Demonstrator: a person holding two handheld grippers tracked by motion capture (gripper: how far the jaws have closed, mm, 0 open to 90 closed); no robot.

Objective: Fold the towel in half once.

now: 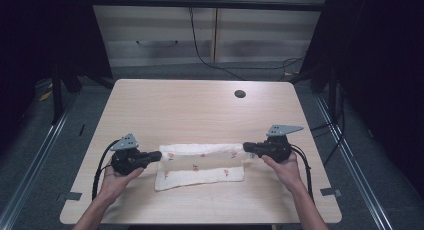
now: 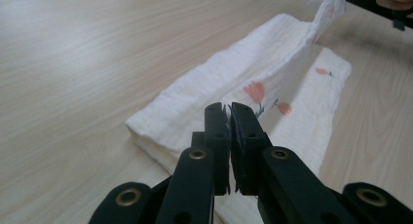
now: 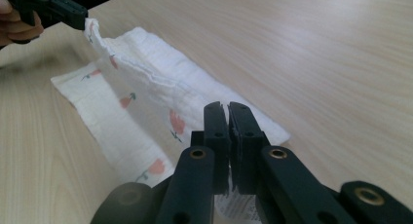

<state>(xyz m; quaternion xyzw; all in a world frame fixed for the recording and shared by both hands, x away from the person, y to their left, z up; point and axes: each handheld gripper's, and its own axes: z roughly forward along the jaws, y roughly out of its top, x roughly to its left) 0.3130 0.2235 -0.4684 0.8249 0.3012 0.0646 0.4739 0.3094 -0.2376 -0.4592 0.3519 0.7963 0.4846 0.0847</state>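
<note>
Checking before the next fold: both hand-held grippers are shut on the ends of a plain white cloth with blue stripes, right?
Not striped: the white cloth carries small orange-red flower prints, clear in the left gripper view. The left hand-held gripper and right hand-held gripper do pinch its ends.

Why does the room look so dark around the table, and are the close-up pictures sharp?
High view: light falls on the table and cloth, while both sides of the room sink into black. Left gripper view: the left gripper and nearby cloth are crisp, the far cloth end soft. Right gripper view: the right gripper is sharp; the far hand is blurry.
</note>
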